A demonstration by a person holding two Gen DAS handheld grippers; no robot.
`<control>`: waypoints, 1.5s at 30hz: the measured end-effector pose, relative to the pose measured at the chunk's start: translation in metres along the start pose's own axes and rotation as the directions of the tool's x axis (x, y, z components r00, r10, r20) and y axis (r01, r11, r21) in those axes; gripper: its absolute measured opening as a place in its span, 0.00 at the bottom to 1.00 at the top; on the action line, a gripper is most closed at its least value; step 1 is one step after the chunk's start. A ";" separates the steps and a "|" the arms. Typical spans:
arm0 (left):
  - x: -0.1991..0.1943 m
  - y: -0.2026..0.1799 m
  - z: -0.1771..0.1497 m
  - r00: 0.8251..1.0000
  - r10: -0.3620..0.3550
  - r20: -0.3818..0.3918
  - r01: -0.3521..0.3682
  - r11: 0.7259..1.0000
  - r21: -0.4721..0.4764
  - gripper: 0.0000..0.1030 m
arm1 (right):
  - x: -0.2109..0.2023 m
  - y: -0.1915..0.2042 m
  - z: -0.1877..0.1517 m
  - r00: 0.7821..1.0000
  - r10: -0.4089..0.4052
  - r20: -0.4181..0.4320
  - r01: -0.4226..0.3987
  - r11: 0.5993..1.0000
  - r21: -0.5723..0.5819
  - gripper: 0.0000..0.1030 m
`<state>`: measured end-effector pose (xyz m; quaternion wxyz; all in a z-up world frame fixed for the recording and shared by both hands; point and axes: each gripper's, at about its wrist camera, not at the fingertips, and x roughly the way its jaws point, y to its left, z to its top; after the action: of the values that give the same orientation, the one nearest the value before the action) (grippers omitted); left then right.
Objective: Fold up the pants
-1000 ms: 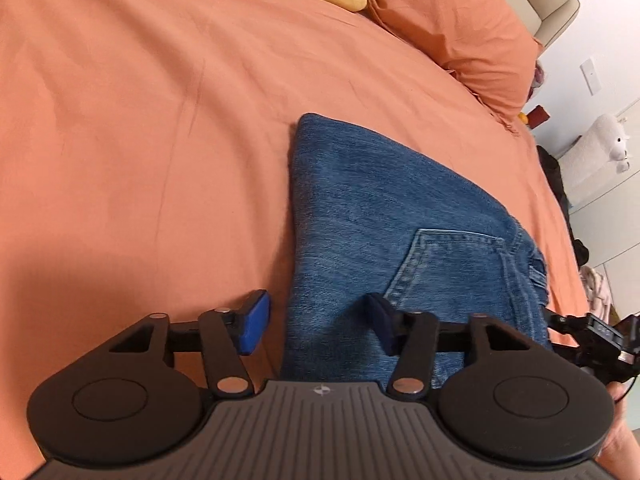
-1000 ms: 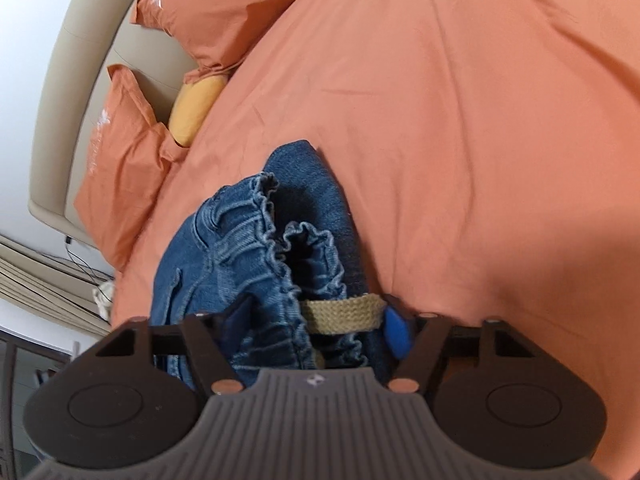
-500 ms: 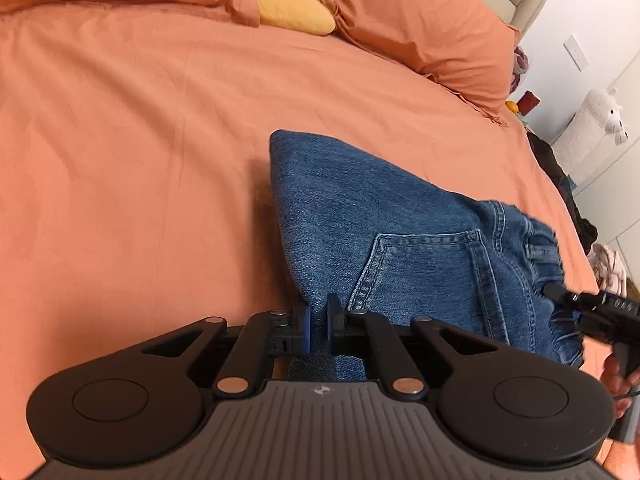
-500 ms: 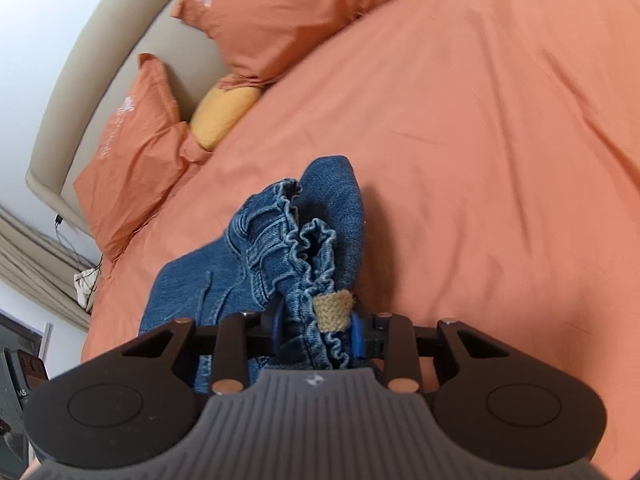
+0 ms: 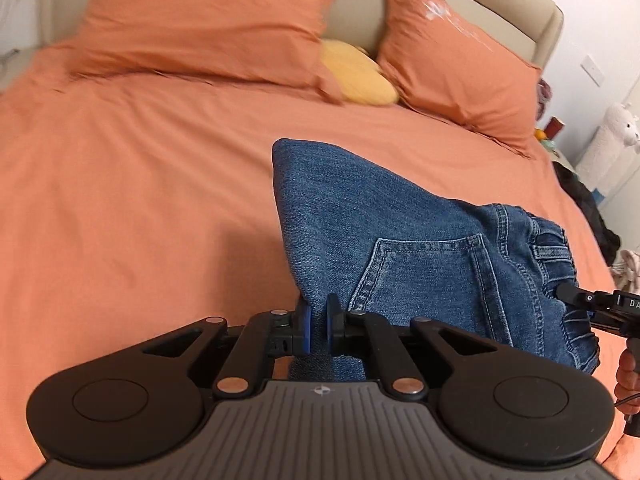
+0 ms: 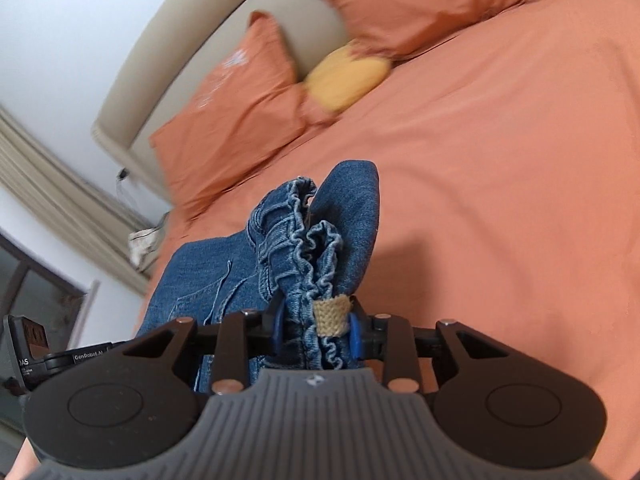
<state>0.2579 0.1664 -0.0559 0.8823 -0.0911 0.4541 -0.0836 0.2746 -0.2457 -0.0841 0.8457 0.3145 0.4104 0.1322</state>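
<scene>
**Both claws pinching the jeans above the bed**

Right now I am holding the folded blue pants (image 5: 384, 232) with both claws, and the denim is hanging between them over the orange bed (image 5: 132, 200). My left claw (image 5: 316, 330) is pinching a folded edge of the fabric, its blue pads (image 5: 305, 330) closed tight on the cloth just beside the stitched back pocket (image 5: 432, 276). From that grip the denim is rising to a rounded folded corner pointing toward the pillows.

My right claw (image 6: 318, 330) is clamping the gathered elastic waistband (image 6: 304, 248), and a tan woven drawstring (image 6: 330, 316) is lying across the bunched ruffles between the pads. In the left wrist view I am seeing the right claw's tip (image 5: 576, 300) meeting the waistband at the far right, with my right hand (image 5: 626, 376) partly showing at the edge of the frame. In the right wrist view, part of my left claw's body (image 6: 48, 354) is showing at the left edge.

Behind the pants, two orange pillows (image 5: 208, 20) are leaning on the beige headboard (image 5: 480, 0), with a yellow cushion (image 5: 356, 76) lying between them. A white plush animal (image 5: 616, 128) is standing by the wall to the right of the bed.
</scene>
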 end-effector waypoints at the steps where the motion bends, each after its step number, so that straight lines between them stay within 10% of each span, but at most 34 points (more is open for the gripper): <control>1: -0.012 0.012 0.002 1.000 0.017 0.000 -0.017 1.000 0.005 0.07 | 0.008 0.014 -0.007 1.000 0.019 -0.007 -0.019 1.000 0.003 0.26; 10: -0.063 0.115 -0.005 0.988 0.151 -0.019 -0.151 0.988 -0.007 0.07 | 0.094 0.123 -0.074 0.990 0.101 -0.103 -0.105 0.994 -0.034 0.26; 21: 0.003 0.207 -0.044 0.987 0.131 -0.088 -0.141 0.983 -0.115 0.06 | 0.197 0.144 -0.122 0.979 -0.002 -0.205 -0.016 0.996 -0.086 0.26; 34: 0.063 0.232 -0.075 0.983 0.097 -0.156 -0.112 0.989 -0.093 0.14 | 0.252 0.098 -0.130 0.961 -0.095 -0.259 0.082 0.995 -0.060 0.34; 39: 0.045 0.228 -0.070 0.971 0.181 -0.159 -0.197 0.976 -0.091 0.42 | 0.255 0.112 -0.127 0.949 -0.181 -0.257 0.152 0.980 -0.129 0.52; 45: -0.021 0.206 -0.070 0.951 0.299 -0.082 -0.303 0.953 -0.030 0.44 | 0.229 0.159 -0.117 0.934 -0.310 -0.176 0.237 0.909 -0.342 0.62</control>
<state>0.2020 0.3652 -0.1277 0.8646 -0.0360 0.4979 0.0580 0.3335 0.0359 -0.1768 0.8427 0.0969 0.5180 0.1104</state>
